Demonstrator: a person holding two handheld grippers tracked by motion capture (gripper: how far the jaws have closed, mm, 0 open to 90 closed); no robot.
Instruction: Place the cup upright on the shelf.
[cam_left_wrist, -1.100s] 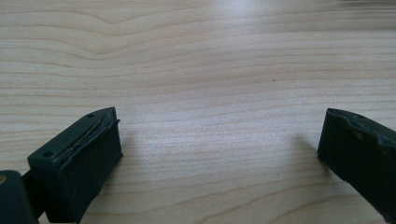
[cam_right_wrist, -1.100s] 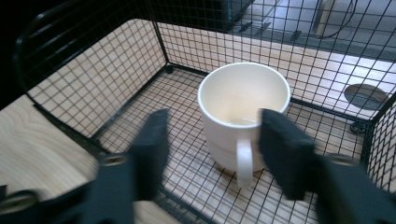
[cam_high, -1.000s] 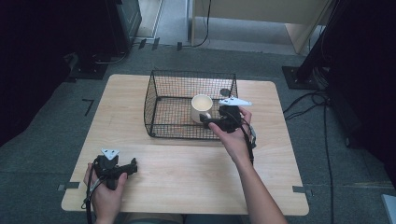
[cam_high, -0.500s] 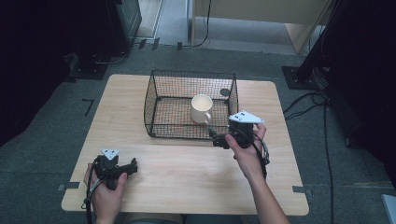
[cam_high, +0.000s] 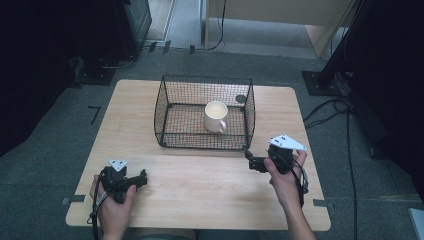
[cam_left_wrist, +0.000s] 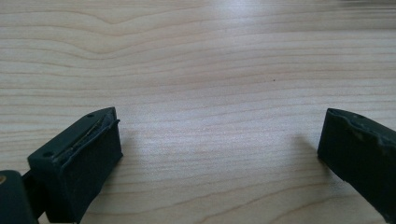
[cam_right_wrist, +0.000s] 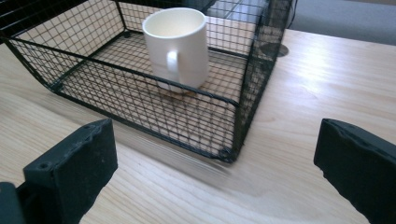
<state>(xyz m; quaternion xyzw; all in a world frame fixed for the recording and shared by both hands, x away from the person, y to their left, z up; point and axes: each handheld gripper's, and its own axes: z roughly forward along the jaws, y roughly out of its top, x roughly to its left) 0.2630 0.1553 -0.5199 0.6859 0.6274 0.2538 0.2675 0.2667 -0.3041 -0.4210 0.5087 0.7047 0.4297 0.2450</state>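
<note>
A cream mug (cam_high: 216, 116) stands upright inside the black wire basket (cam_high: 205, 79), its handle turned toward the person. My right gripper (cam_high: 251, 161) hovers over the table just outside the basket's near right corner. Its jaws have just been opening and stand wide apart with nothing between them. In the right gripper view the mug (cam_right_wrist: 177, 44) sits behind the basket's mesh wall (cam_right_wrist: 140, 93), beyond my right gripper (cam_right_wrist: 215, 149). My left gripper (cam_high: 143, 177) rests open near the table's front left. In the left gripper view my left gripper (cam_left_wrist: 219, 135) faces bare wood.
The wooden table (cam_high: 200, 195) has free room in front of the basket and on both sides. A dark round hole (cam_high: 241, 99) lies in the tabletop behind the basket's right side. Cables (cam_high: 345, 107) trail over the floor to the right.
My right gripper has pulled back from the mug and out of the basket, toward the near right of the table. The mug stays standing in the basket. The left gripper has kept still.
</note>
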